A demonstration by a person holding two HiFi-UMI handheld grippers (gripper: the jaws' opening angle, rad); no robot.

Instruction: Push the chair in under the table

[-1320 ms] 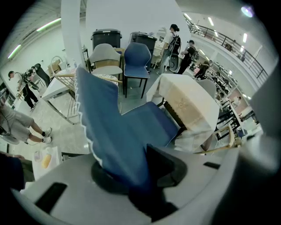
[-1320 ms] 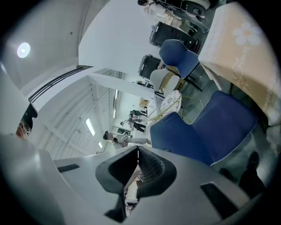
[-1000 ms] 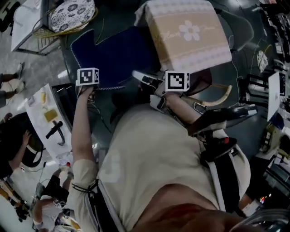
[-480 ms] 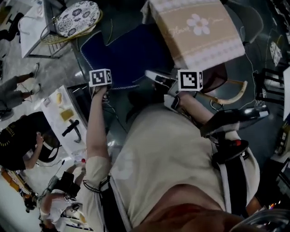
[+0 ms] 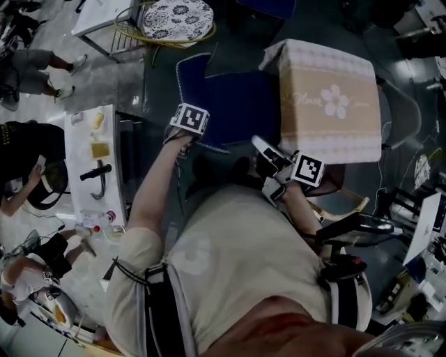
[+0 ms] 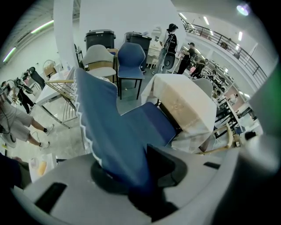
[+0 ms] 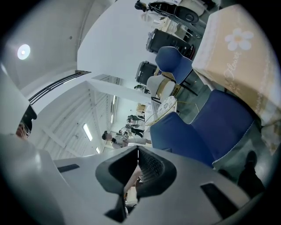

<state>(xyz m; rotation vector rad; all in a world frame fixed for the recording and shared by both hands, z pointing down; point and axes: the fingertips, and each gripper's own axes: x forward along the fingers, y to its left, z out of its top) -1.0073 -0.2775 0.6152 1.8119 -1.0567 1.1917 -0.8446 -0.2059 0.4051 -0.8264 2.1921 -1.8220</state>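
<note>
A chair with a dark-blue cover [image 5: 233, 104] stands with its seat against the table under a beige flowered cloth [image 5: 331, 104]. My left gripper [image 5: 188, 120] points steeply down on the top of the chair's backrest. In the left gripper view the blue backrest [image 6: 109, 132] runs between the jaws, and the left gripper [image 6: 131, 176] is shut on it. My right gripper [image 5: 268, 152] hovers by the seat's near edge, next to the table corner. In the right gripper view that gripper [image 7: 137, 169] is shut with nothing in it, facing the chair [image 7: 210, 127] and the tablecloth [image 7: 246, 57].
A wire chair with a patterned cushion [image 5: 174, 14] stands behind the blue chair. A white bench with small items [image 5: 94, 160] and people lie at the left. A wooden chair arm [image 5: 341, 206] and equipment crowd the right. Spare chairs [image 6: 131, 57] and bins stand farther back.
The head view has swung, so chair and table sit further right and lower in it. The left gripper has shifted slightly, still gripping the backrest. The right gripper stays shut.
</note>
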